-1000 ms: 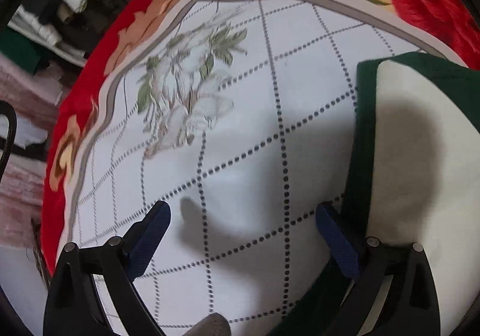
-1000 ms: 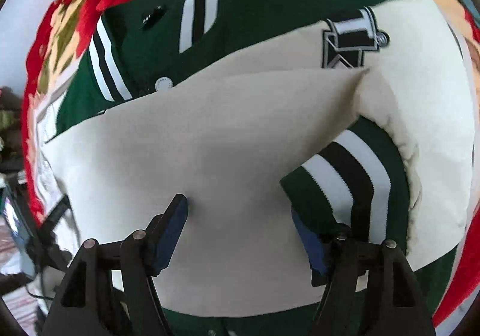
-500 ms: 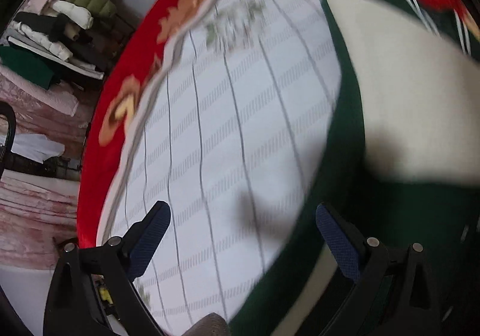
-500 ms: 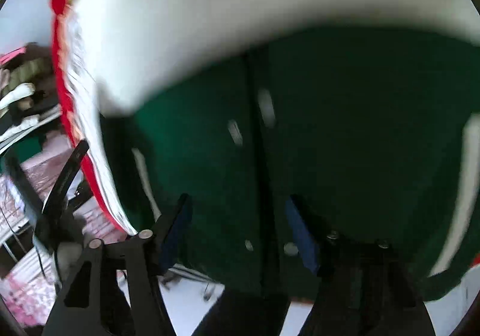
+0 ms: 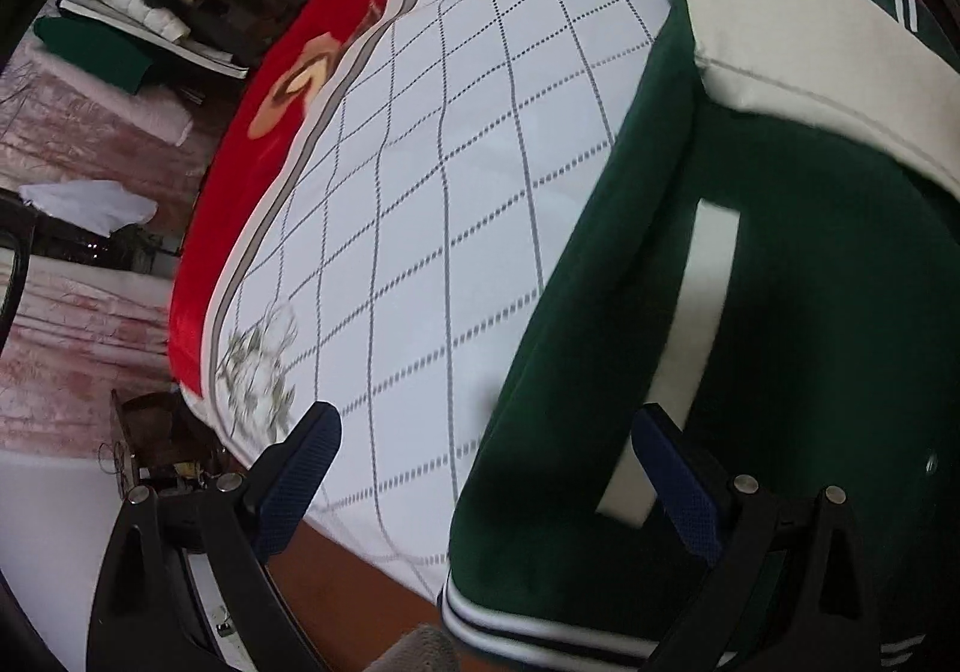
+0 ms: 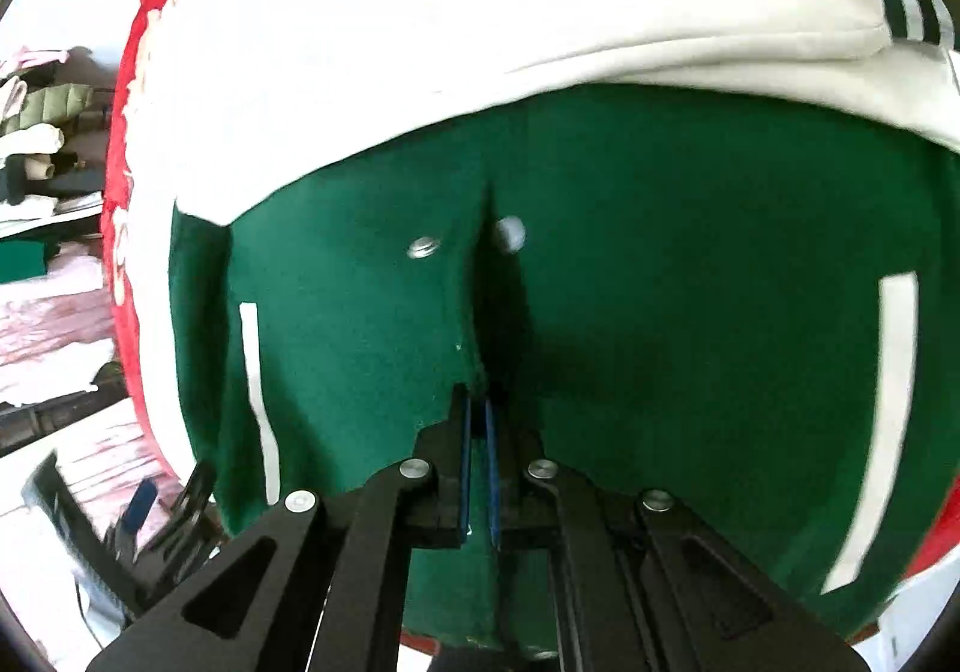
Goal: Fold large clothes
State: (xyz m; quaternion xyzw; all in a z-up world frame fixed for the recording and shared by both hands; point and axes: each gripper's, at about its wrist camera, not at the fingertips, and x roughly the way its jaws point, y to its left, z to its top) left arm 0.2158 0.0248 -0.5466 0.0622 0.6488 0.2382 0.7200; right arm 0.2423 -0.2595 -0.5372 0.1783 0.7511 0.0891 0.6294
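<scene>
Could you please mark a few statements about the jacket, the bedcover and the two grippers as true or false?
1. The right gripper is shut on the green jacket at its front opening. True.
2. The left gripper is clamped on a sleeve. False: its jaws stand wide open, holding nothing.
3. The cream sleeves lie folded across the jacket's green body. True.
4. The jacket lies on a bare wooden floor. False: it lies on a white checked bedcover with a red flowered border.
5. The hem is plain green. False: it has white and dark stripes.
</scene>
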